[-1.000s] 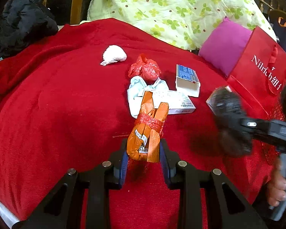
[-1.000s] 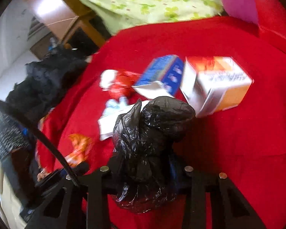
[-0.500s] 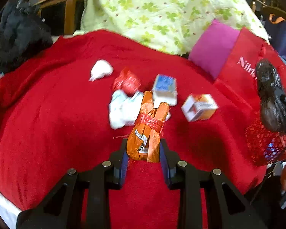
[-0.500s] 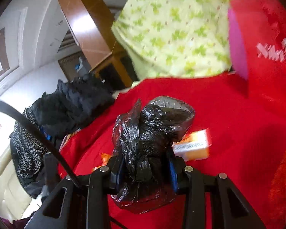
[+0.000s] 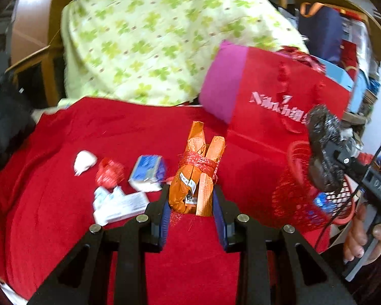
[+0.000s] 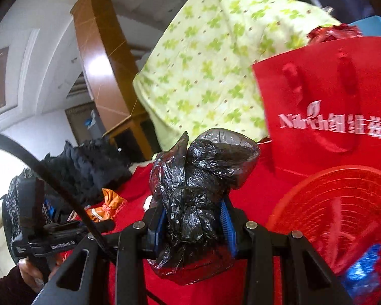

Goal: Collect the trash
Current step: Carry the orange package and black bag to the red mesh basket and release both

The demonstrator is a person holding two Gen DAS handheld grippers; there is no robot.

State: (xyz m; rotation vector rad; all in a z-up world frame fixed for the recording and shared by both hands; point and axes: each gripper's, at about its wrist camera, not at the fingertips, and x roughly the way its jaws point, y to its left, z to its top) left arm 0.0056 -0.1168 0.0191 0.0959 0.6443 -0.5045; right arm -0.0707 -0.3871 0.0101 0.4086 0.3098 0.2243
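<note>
Both of my 2 feeds are evenly lit indoors, colours saturated, the red blanket (image 5: 50, 203) nearly glowing. Fisheye bending curves everything toward black corners. In my left view, motion blur smears the floral quilt (image 5: 152, 38) and the lettering on the red bag (image 5: 292, 96). In my right view, a blown-out white patch sits at the left edge, and glare streaks the wooden post (image 6: 99, 58) and black plastic bag (image 6: 203, 178).

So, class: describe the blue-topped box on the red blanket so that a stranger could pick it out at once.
Start at the red blanket covering the bed. Among the small litter at its middle, the blue-topped box lies just right of a crumpled red wrapper and above a flat white packet. It is the only litter piece with a bright blue face.
</note>
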